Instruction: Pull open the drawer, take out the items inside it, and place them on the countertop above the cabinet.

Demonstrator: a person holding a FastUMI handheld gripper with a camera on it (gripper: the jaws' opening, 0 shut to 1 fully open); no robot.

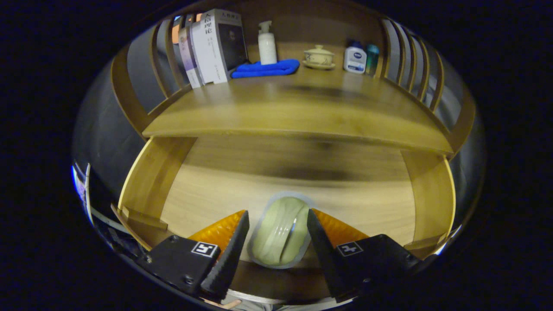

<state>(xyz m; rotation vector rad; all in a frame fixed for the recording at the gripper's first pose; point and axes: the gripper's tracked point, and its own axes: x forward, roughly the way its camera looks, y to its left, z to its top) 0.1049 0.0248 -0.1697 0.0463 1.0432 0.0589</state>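
- Wood drawer [181,203] stands pulled open below the counter [293,116], and a pale green packet [280,233] lies on its floor between our fingers [276,235].
- We judge the step in hand to be the grasp: the fingers are parted, one to each side of the packet, and neither seems to press on it yet.
- To do it well, we should keep the packet centred in the gap, close evenly on its two long sides, and then lift straight up so it clears the drawer's front wall.
- For the set-down, we would pick the bare stretch of counter well beyond the fingers, short of the books [211,47], blue cloth [268,68], pump bottle [267,43], lidded cup [319,56] and two small bottles [360,57] at the back.
- Blur smears the drawer floor ahead of the fingers, so we cannot tell whether the dark band there is a shadow or something else.
- What the packet holds is hard to make out, and its near end is cut off behind the fingers.
- Drawer corners near the fingers are partly hidden, so other items may lie there.
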